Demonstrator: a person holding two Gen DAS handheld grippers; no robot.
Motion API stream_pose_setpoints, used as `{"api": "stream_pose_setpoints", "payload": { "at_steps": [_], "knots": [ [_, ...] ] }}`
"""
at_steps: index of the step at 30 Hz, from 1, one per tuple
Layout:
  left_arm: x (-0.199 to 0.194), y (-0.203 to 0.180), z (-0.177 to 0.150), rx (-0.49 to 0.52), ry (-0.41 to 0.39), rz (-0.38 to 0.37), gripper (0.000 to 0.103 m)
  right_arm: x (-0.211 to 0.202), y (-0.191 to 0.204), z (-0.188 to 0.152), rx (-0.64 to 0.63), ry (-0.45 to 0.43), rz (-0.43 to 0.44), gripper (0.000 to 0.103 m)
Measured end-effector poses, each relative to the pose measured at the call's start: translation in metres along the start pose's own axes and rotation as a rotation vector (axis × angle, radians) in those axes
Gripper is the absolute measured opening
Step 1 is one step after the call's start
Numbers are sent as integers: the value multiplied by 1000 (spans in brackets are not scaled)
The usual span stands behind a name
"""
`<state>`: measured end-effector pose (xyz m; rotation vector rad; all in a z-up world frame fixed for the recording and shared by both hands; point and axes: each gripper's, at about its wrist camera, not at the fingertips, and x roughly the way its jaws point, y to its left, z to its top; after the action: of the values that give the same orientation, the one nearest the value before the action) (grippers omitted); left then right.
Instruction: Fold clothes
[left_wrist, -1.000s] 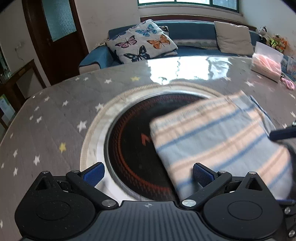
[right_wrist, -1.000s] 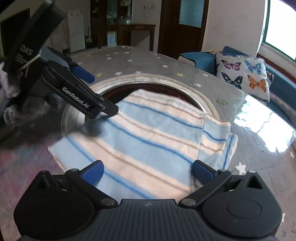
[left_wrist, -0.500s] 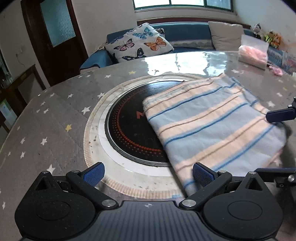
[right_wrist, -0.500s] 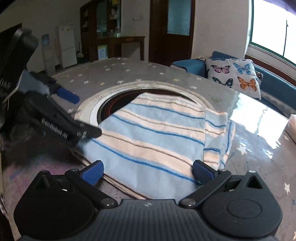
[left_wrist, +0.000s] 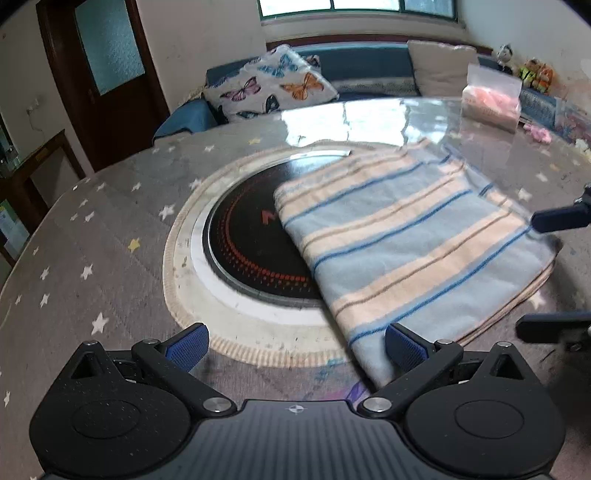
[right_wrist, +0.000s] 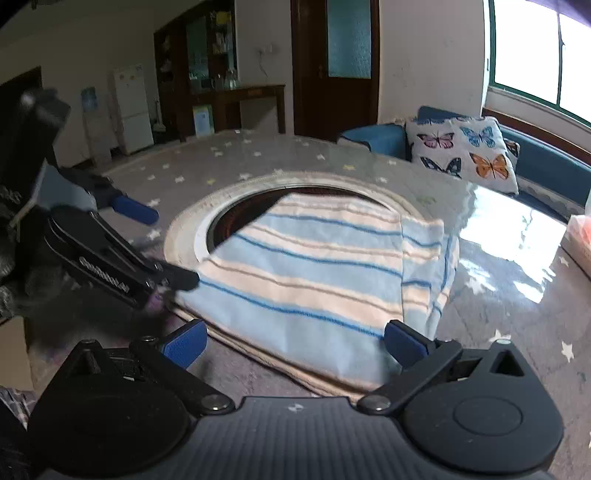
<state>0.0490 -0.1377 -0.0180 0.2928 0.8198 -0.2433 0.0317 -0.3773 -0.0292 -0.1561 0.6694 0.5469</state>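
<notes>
Both grippers, left gripper (left_wrist: 295, 345) and right gripper (right_wrist: 293, 341), hover level with jaws spread wide, empty, near the folded striped cloth (left_wrist: 413, 236) on the table (left_wrist: 92, 236)

We see a folded cloth (left_wrist: 406, 243) with pale blue, cream and thin dark-blue stripes, lying flat in several layers on the table (left_wrist: 92, 236), partly covering the round black cooktop (left_wrist: 240, 251).

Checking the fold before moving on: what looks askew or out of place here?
The folded striped cloth lies partly over the round black cooktop set in the table. Its layers do not line up: an under layer sticks out along the right edge.
</notes>
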Motion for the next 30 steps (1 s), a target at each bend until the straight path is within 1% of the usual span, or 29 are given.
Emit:
{"api": "stream_pose_setpoints", "payload": {
  "at_steps": [4,6,8,10,14,18,20,26,30],
  "knots": [
    [0,0,-1,-10,4,-2,103,11,-5,-9,43,38,15,103],
    [-1,2,-1,-8,5,-4,103,9,-5,-11,28,30,14,103],
    [-1,3,1,-13,5,-4,103,5,-5,-6,33,25,21,103],
    [-1,6,2,-25,4,-3,103,0,-7,0,36,0,33,103],
    [-1,11,4,-39,0,10,103,2,-16,7,57,-21,12,103],
    [-1,19,7,-56,-1,24,103,20,-32,4,136,20,16,103],
    [-1,24,9,-65,-7,31,103,23,-36,4,151,31,5,103],
    [5,35,19,-104,-9,45,103,16,-45,20,174,-31,3,103],
    [8,38,24,-109,-12,54,103,27,-48,31,174,-40,13,103]
  ]
}}
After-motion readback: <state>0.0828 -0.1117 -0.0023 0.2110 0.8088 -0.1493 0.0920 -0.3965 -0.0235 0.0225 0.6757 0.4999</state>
